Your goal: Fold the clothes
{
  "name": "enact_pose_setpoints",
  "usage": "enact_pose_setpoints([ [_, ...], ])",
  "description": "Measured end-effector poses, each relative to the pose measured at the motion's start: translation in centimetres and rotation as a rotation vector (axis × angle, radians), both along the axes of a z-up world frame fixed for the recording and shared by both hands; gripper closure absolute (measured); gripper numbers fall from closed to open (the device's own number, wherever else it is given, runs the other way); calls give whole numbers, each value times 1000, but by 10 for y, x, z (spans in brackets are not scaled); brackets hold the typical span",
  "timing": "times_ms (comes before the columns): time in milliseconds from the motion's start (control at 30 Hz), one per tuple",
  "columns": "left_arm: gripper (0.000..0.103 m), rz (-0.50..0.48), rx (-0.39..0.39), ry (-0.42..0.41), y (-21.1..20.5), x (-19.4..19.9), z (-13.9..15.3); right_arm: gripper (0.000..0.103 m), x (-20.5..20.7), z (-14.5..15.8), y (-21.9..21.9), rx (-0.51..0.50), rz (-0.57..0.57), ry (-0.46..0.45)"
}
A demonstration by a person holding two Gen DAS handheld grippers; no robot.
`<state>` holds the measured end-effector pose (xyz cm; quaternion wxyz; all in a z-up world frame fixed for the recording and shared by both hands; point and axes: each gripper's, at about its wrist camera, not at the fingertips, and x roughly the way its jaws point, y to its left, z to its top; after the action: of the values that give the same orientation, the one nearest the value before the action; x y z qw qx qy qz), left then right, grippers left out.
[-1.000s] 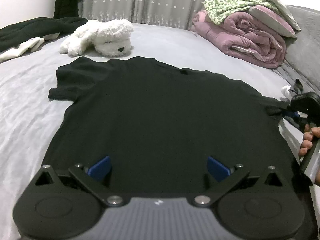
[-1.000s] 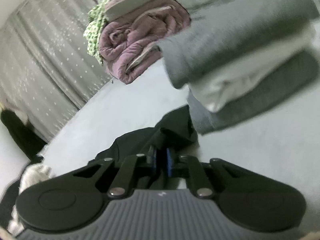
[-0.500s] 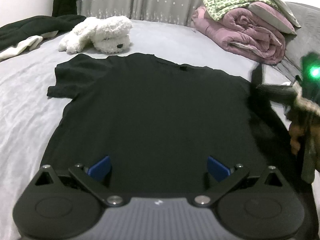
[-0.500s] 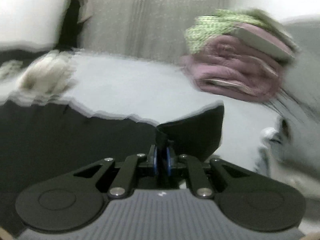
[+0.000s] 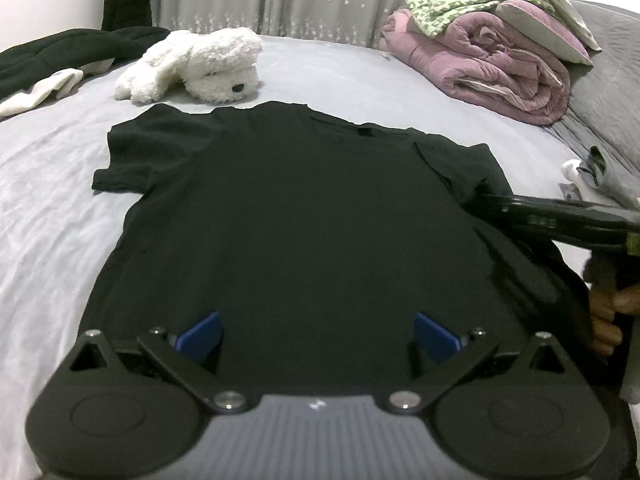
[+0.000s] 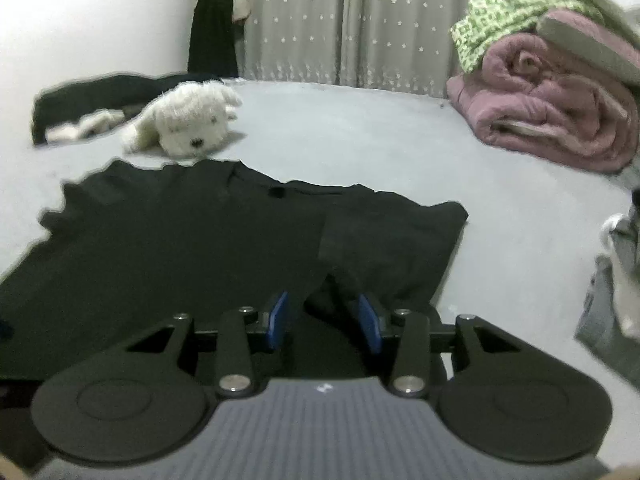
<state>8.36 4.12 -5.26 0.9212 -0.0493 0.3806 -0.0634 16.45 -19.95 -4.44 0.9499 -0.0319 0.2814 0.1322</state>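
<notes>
- Black T-shirt (image 5: pixel 288 216): lies flat on the grey bed (image 5: pixel 52 184), collar toward the white plush toy (image 5: pixel 192 66), hem toward me. The sleeve on the plush-toy side is spread out; the sleeve on the pink-quilt side (image 6: pixel 384 236) lies turned in over the body.
- My left gripper (image 5: pixel 316 332): released, blue pads wide apart, hovering over the hem and clasping nothing.
- My right gripper (image 6: pixel 322 312): jaws parted at the edge of the turned-in sleeve. A ridge of black cloth rises between the pads, but I judge it is not pinched.
- Step in hand, as I judge it: sleeve folding, one side lying in and the other still out. What the right gripper does here (letting go or taking hold) cannot be settled from this view.
- What a matching fold calls for: a grip on the outer edge of the spread sleeve, carried toward the shirt's midline.
- Edges: the hem lies just beyond my left pads; the shirt's side seam on the plush-toy side runs straight and unwrinkled.
- Open room: bare bed beside the spread sleeve; the plush toy sits just beyond the collar; the rolled pink quilt (image 5: pixel 492 60) stands well apart from the shirt.
</notes>
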Motion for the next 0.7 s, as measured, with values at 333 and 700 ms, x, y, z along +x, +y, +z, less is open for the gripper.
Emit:
enact_pose_setpoints([
  [333, 2, -23, -53, -45, 8, 1, 5, 59, -4, 4, -15, -63, 25, -23],
  [700, 36, -61, -217, -81, -19, 85, -6, 59, 53, 11, -50, 19, 42, 14],
])
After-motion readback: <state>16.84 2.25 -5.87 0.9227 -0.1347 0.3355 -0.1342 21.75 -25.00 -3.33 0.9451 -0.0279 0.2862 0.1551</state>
